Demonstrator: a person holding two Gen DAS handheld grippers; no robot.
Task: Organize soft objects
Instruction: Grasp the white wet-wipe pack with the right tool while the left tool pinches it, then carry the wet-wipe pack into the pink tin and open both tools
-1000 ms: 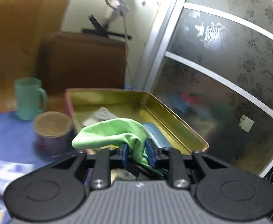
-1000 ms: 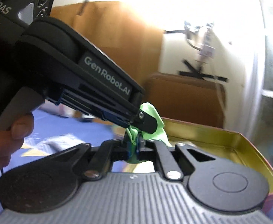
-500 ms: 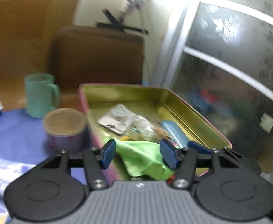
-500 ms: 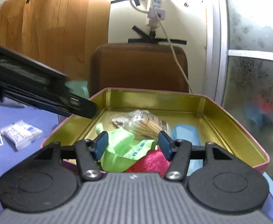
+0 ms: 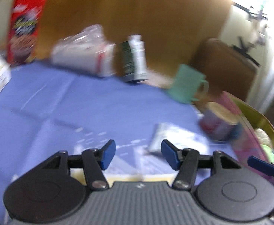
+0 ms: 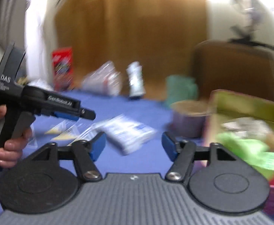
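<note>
**Both grippers spread, cloth in the tin**

The left gripper [image 6: 75,115] reads "GenRobot.AI". Its jaws and the right gripper's [image 6: 133,146] are spread, holding nothing. The green cloth [image 6: 249,150] lies inside the tin [image 6: 249,103], right of both grippers.

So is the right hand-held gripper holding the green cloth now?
No, the right hand-held gripper is open and empty, while the green cloth lies in the tin beside it.

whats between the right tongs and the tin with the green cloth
In the right wrist view, bare blue tablecloth separates the open right tongs from the tin; the green cloth lies inside.
</note>
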